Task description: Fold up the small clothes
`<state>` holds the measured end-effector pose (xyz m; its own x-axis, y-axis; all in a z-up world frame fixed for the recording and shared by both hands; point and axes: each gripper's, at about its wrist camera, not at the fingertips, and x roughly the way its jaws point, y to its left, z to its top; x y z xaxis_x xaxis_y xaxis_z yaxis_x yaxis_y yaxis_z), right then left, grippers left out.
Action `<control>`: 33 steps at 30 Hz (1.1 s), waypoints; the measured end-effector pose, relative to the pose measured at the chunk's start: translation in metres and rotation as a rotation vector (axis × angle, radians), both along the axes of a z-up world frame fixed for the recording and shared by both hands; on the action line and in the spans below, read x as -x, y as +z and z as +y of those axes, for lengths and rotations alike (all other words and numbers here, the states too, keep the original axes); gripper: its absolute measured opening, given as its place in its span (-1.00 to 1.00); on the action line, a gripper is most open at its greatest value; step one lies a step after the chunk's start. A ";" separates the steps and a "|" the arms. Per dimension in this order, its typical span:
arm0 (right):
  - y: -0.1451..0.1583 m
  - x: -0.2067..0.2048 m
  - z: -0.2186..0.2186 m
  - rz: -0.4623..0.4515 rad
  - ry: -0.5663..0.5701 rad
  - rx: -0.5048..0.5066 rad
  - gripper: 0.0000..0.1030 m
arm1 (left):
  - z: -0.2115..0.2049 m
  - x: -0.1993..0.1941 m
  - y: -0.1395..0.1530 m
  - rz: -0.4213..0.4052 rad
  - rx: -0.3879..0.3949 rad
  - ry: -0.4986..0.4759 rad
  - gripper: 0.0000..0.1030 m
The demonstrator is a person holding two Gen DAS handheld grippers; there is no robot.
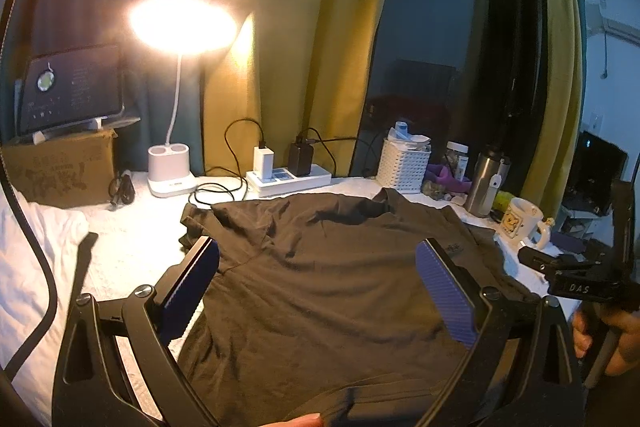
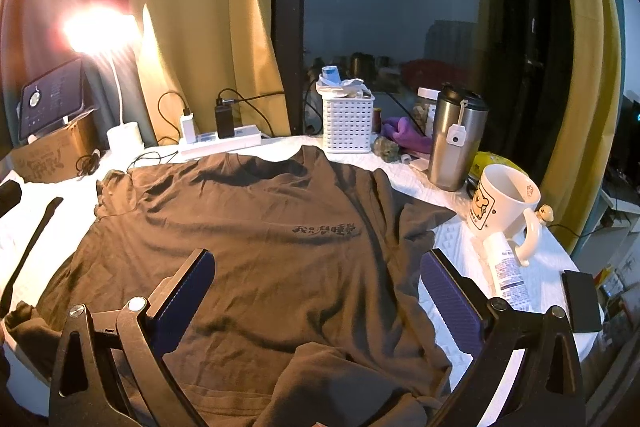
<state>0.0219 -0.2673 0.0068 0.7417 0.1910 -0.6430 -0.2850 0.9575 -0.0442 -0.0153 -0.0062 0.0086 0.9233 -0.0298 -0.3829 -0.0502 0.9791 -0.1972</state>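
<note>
White table (image 2: 452, 247); T-shirt (image 2: 256, 247) under fingers (image 2: 192, 291)

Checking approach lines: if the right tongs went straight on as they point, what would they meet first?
Probably the dark T-shirt spread on the table; the open right tongs point along it, though their height above it is unclear.

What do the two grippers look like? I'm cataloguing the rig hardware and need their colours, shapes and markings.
Both match: the left gripper and right gripper each have a black frame with curved arms and round silver screws, carrying two flat rectangular fingers faced with ribbed dark-blue pads. In the left wrist view, the right gripper's black body bears the letters "DAS". No sleeves are visible.
</note>
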 end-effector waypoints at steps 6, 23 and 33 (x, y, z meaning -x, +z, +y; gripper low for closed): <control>0.000 0.000 0.001 -0.001 0.001 -0.001 1.00 | 0.002 0.001 0.002 -0.001 -0.032 0.061 0.90; 0.004 0.001 0.004 -0.002 0.014 0.004 1.00 | -0.002 0.001 0.001 0.016 -0.039 0.058 0.90; 0.005 0.001 0.004 -0.002 0.015 0.004 1.00 | -0.006 0.002 0.001 0.015 -0.046 0.049 0.90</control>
<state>0.0210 -0.2632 0.0119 0.7403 0.1997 -0.6420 -0.2991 0.9530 -0.0485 -0.0177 -0.0124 0.0093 0.9175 0.0337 -0.3963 -0.1013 0.9834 -0.1508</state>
